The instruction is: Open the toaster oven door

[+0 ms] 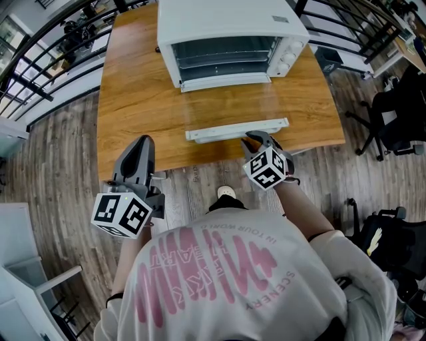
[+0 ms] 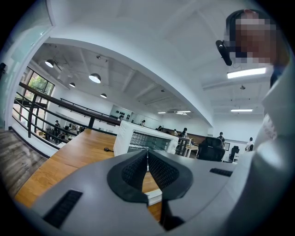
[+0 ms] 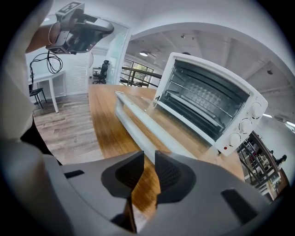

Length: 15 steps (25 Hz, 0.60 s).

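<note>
Glossy white metal toaster oven [image 1: 229,40] — clear glass door [image 1: 233,112] — smooth wooden table [image 1: 133,100].

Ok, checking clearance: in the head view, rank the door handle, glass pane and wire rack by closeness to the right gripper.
1. Door handle, just ahead of the right gripper.
2. Glass pane, behind the handle.
3. Wire rack, inside the oven.

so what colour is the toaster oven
White toaster oven, white knobs too; shows best in the right gripper view.
</note>
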Each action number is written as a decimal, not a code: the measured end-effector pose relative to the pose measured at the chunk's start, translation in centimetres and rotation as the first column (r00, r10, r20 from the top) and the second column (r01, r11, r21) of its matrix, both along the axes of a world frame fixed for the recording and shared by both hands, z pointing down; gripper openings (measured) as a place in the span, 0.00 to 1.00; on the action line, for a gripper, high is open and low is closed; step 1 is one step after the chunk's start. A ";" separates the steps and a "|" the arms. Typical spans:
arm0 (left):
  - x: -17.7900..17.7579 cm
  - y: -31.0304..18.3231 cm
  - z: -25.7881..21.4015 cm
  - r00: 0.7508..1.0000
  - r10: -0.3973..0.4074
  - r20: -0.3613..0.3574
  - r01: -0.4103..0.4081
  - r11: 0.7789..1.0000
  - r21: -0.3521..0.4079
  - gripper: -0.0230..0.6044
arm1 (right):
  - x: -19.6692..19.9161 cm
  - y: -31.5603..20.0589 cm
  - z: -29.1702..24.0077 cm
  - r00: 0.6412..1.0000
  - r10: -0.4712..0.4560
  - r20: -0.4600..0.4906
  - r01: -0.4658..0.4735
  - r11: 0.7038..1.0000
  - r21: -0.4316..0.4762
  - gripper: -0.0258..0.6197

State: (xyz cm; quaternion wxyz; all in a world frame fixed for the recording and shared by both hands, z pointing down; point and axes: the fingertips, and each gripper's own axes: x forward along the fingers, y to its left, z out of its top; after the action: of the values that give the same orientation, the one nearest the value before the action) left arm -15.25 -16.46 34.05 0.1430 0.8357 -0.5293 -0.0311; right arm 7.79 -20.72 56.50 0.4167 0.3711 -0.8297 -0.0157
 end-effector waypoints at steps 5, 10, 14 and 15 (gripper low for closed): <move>0.0 0.0 0.0 1.000 -0.003 0.000 0.003 1.000 0.000 0.08 | 0.1 0.1 0.1 1.000 -0.001 0.004 0.001 1.000 -0.007 0.16; 0.2 -0.2 0.2 1.000 -0.005 -0.001 0.005 1.000 -0.005 0.08 | 0.1 0.2 0.7 1.000 -0.003 0.005 0.003 1.000 -0.029 0.16; 0.2 -0.3 0.3 1.000 -0.011 0.004 0.011 1.000 -0.017 0.08 | 0.1 0.2 1.0 1.000 -0.003 0.003 0.003 0.999 -0.036 0.15; 0.2 -0.3 0.3 1.000 -0.011 0.005 0.011 1.000 -0.017 0.08 | 0.1 0.2 1.1 1.000 -0.002 0.002 0.002 0.999 -0.038 0.15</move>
State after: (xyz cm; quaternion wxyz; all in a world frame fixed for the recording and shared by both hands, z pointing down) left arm -15.08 -16.74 34.35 0.1489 0.8315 -0.5346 -0.0254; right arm 7.90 -20.50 57.63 0.4230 0.3621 -0.8306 0.0001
